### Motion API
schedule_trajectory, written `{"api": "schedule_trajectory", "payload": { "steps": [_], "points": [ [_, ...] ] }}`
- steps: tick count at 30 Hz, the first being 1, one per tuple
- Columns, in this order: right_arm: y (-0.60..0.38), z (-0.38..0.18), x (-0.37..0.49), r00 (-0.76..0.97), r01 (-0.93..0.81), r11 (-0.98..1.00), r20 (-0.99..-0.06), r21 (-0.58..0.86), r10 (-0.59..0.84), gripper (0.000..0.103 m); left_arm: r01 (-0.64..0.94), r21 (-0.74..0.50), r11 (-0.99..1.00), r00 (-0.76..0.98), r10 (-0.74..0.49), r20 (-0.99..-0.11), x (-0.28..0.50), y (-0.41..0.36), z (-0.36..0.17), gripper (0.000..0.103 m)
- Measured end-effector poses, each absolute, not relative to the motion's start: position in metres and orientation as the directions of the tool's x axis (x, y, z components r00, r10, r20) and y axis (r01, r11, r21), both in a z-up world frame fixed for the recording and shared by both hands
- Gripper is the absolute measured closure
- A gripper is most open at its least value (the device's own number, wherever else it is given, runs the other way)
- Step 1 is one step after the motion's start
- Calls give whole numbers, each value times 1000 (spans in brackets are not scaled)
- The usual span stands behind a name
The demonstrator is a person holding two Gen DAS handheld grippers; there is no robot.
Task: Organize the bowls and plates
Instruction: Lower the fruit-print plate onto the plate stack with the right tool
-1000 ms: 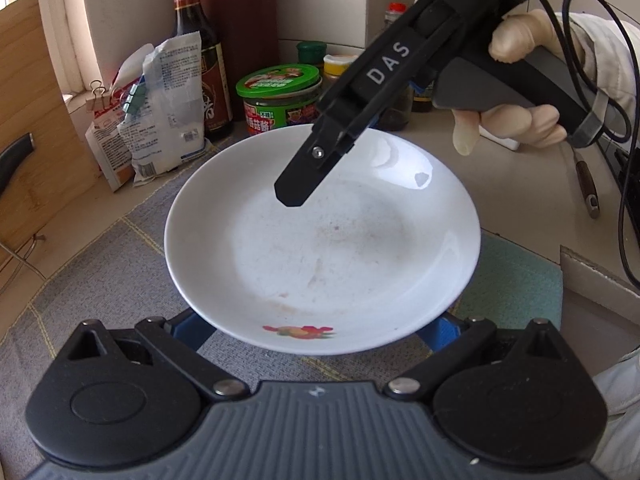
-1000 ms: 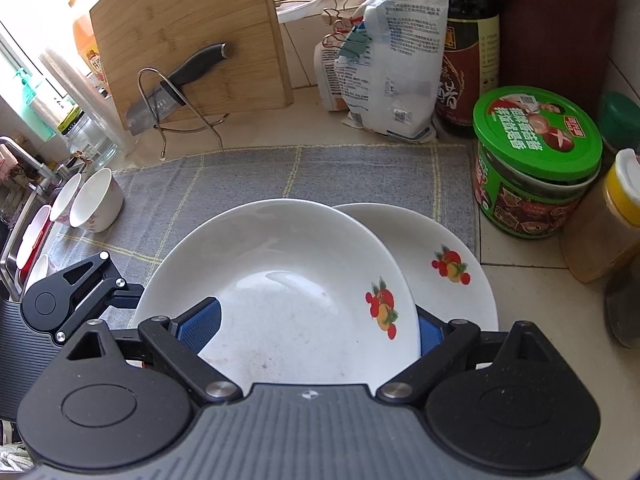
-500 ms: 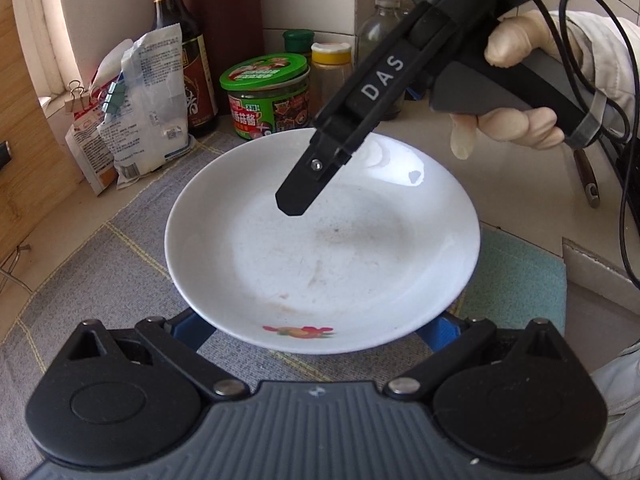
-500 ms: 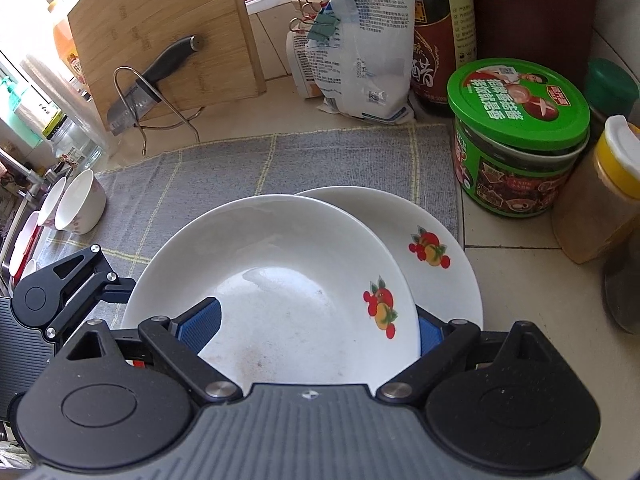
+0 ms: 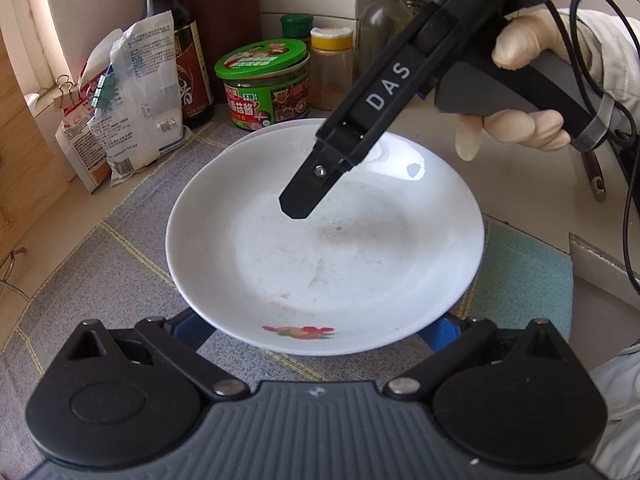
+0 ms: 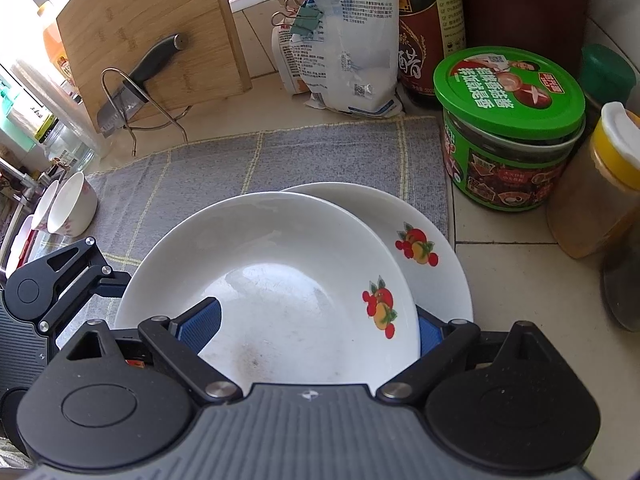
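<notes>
A white plate with a fruit motif [image 5: 320, 248] sits tilted between the blue pads of my left gripper [image 5: 316, 332], which grip its near rim from both sides. It hangs just over a second matching plate [image 6: 436, 240] that lies on the grey mat [image 6: 280, 152]. My right gripper [image 6: 314, 326] is open. Its left pad hovers over the upper plate's inside and its right pad stands outside the rim, above the lower plate. In the left wrist view one right fingertip [image 5: 296, 208] floats above the plate's middle, held by a gloved hand [image 5: 520, 128].
A green-lidded jar [image 6: 508, 120], a yellow-lidded jar [image 6: 600, 184], a dark sauce bottle and a clipped bag [image 6: 348, 40] crowd the back right. A cutting board [image 6: 140, 32] with a knife on a wire rack stands back left. Small white bowls [image 6: 74, 208] sit at the mat's left edge.
Both grippers and the upper plate have shifted together toward the jars. The lower plate's rim now shows behind the upper plate in the left wrist view.
</notes>
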State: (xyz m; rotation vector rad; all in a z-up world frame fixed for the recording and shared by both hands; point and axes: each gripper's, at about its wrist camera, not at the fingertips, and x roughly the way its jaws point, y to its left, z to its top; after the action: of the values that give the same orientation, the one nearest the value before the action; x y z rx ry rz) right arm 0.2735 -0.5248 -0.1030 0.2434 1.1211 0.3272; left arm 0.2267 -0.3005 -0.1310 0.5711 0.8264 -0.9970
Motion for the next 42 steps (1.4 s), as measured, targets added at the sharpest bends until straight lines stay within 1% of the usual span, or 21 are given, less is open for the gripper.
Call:
{"api": "schedule_trajectory", "payload": {
  "steps": [4,16,35,42],
  "points": [
    [-527,-104,274,398,-131,926,-837,354,376,5,894,41,446,274,-472,-838,232,-304,-132,1],
    [-536,-107,272,403,-116,919,-828,377,390,5,907,65,416,255,-420,-871,240,-314,-138,1],
    [-545,-102,263,415,-79,920,-827,383,380,5,918,19,397,204,-428,-881,247,-316,-141,1],
    [-547,-99,257,424,-66,923,-826,380,371,5,917,20,398,208,-433,-877,246,-315,-139,1]
  ]
}}
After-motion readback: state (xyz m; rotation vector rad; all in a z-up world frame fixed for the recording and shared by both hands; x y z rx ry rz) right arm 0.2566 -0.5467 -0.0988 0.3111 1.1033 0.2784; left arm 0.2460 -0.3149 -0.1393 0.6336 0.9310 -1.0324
